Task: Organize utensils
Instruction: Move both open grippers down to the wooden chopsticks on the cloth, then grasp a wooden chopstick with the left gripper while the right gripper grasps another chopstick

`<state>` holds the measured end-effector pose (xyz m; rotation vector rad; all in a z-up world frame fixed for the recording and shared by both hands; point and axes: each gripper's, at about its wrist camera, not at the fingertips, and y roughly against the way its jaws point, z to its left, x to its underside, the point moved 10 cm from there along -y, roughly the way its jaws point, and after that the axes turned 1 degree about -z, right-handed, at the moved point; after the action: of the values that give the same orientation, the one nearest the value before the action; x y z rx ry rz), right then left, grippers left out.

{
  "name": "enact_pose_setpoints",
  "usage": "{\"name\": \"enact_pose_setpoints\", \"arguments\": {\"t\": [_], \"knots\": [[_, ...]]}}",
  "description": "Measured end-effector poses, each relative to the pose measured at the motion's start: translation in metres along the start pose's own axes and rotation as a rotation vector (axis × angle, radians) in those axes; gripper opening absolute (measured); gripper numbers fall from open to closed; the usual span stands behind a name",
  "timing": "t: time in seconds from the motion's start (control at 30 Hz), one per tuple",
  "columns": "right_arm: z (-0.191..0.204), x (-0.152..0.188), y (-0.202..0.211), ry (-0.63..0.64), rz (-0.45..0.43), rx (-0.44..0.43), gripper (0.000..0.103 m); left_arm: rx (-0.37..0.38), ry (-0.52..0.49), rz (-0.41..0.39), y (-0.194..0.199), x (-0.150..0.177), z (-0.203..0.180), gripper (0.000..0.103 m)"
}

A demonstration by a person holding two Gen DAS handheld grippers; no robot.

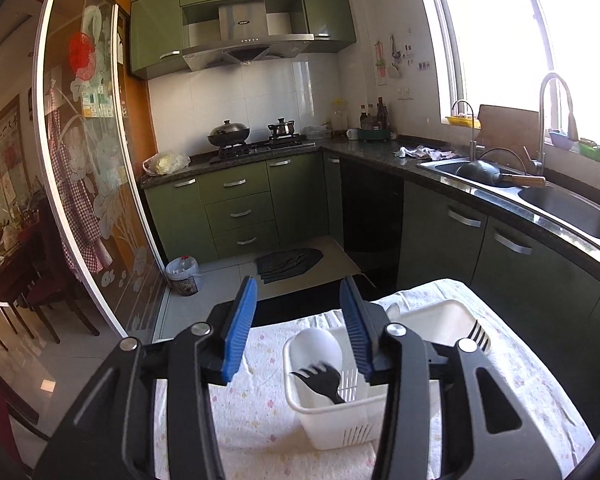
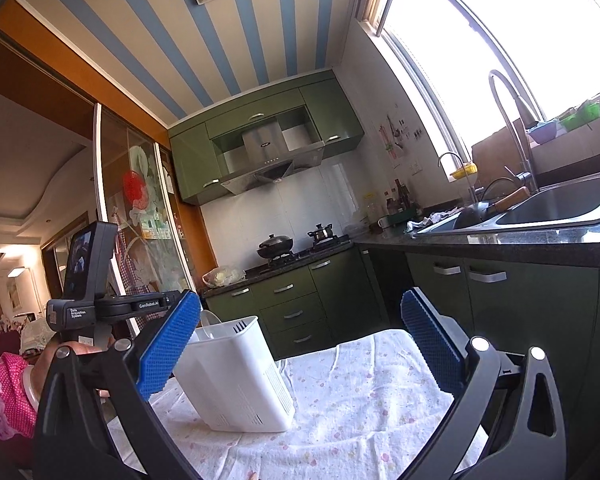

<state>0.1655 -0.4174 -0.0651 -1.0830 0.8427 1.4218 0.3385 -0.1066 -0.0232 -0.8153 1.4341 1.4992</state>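
From my left wrist I'm looking down between my left claw (image 1: 300,330), jaws parted and nothing pinched between them, hanging right above the white caddy (image 1: 332,412) on the flowered cloth (image 1: 236,420). In its near compartment a black fork (image 1: 319,380) lies tilted, tines up toward ten o'clock and blurred, as if just dropped in, and a white spoon (image 1: 316,346) stands behind it at twelve o'clock. Out at two o'clock another dark fork (image 1: 476,334) pokes up at the caddy's far end. Over to the right wrist now: my right claw (image 2: 300,344) is spread wide and empty, pointing level across the table, with the caddy just beside its left pad at ten o'clock and the left tool (image 2: 100,304) hovering over it. The cloth around the caddy shows no loose utensils here. My read: the sorting is nearly done or finished, though I cannot see the whole table.
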Motion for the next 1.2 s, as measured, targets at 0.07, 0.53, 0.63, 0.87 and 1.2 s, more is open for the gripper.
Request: {"name": "enact_pose_setpoints", "arguments": {"t": [0.07,0.53,0.63,0.87,1.2], "knots": [[0.001,0.005,-0.005,0.003,0.022,-0.004,0.099,0.005,0.039,0.056,0.014,0.009,0.011,0.047],[0.043,0.077,-0.055,0.062,0.505,-0.045,0.099,0.122,0.32,1.061,0.099,0.268,0.039,0.054],[0.049,0.097,-0.056,0.04,0.638,-0.053,0.099,0.087,0.292,1.109,0.106,0.287,0.037,0.042],[0.06,0.116,-0.047,0.082,0.775,-0.062,0.099,0.035,0.285,1.168,0.112,0.315,0.033,0.033],[0.07,0.182,-0.041,0.084,1.21,-0.108,0.085,0.019,0.254,1.195,0.109,0.319,0.031,0.008]]}}
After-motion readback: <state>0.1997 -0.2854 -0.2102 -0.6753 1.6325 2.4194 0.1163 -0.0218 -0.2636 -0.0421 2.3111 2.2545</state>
